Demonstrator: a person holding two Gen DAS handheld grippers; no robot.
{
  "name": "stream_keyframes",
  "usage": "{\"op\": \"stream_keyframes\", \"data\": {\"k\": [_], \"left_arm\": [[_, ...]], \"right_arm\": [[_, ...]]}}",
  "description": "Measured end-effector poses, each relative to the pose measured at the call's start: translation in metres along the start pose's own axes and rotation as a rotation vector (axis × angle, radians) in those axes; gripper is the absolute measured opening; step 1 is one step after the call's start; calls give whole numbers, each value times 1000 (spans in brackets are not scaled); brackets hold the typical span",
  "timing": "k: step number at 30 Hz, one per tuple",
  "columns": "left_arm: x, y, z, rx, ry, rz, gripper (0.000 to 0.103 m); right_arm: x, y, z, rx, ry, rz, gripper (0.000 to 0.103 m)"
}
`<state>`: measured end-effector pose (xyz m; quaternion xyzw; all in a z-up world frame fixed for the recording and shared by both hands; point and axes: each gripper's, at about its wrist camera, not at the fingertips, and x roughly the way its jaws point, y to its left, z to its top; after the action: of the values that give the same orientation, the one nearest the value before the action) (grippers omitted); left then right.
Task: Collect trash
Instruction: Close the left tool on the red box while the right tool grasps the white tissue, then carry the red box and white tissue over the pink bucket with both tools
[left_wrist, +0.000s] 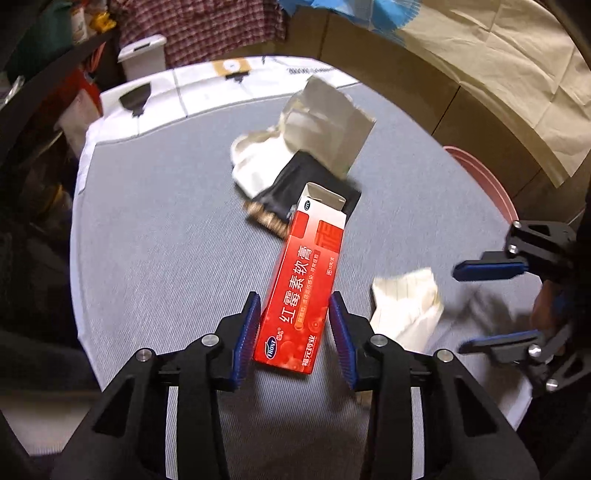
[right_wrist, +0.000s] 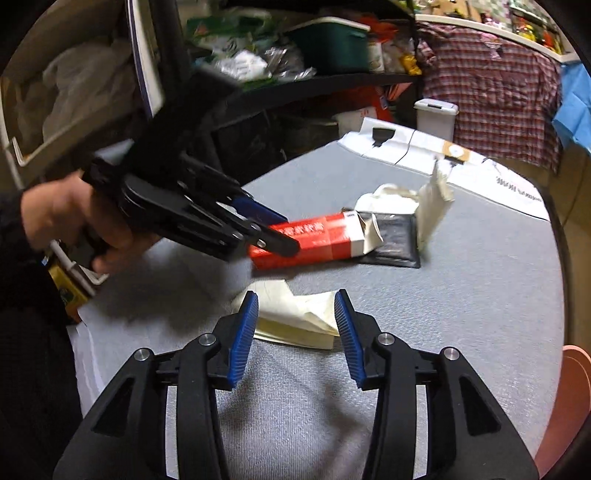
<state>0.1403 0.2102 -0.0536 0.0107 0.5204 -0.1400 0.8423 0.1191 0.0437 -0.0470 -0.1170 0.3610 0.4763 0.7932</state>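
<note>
A red ointment box (left_wrist: 299, 291) with one open white end lies on the grey cloth (left_wrist: 166, 240). My left gripper (left_wrist: 294, 295) straddles its near end, and both blue pads touch its sides. In the right wrist view the left gripper (right_wrist: 286, 232), held by a hand, sits over the red box (right_wrist: 317, 240). A crumpled cream paper (right_wrist: 295, 317) lies on the cloth between the tips of my right gripper (right_wrist: 295, 295), whose jaws stand apart without touching it. From the left wrist view the right gripper (left_wrist: 480, 306) is just right of the cream paper (left_wrist: 406, 306).
Beyond the box lie a black pouch (left_wrist: 310, 181), a torn white paper bag (left_wrist: 328, 125) standing up and a white crumpled wad (left_wrist: 255, 158). A pink basin (left_wrist: 491, 184) sits past the right edge of the cloth. Cluttered shelves and a white lidded bin (right_wrist: 436, 114) stand behind.
</note>
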Motion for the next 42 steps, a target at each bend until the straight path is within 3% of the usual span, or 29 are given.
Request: {"op": "stream_keyframes", "data": {"k": [8,10,14,15,21,36,42], "left_arm": [[-4,7,-13,-41,32,23,39],[-3,6,-14,-41,35,20,39],[2,4,-13,-27,54,34,39],[3,3,-13,-23,56,38,39],[2,-5,-11,-13,50,47,36],[-44,-50,5,-12,-126,26,34],[-53,-64,6,-86,-174,37,34]], "right_arm": [[23,6,-5,-47,71,-12,42],[22,9,-7,-66,82,-15,34],[16,8,-13,-76,93,-32,5],[13,6,-14,-68,91,-30,3],[-12,-8,-15,12,57,-49,1],[-67,-50,-17,246,-44,-176,1],[-87,-63,-18,314,-80,-210,1]]}}
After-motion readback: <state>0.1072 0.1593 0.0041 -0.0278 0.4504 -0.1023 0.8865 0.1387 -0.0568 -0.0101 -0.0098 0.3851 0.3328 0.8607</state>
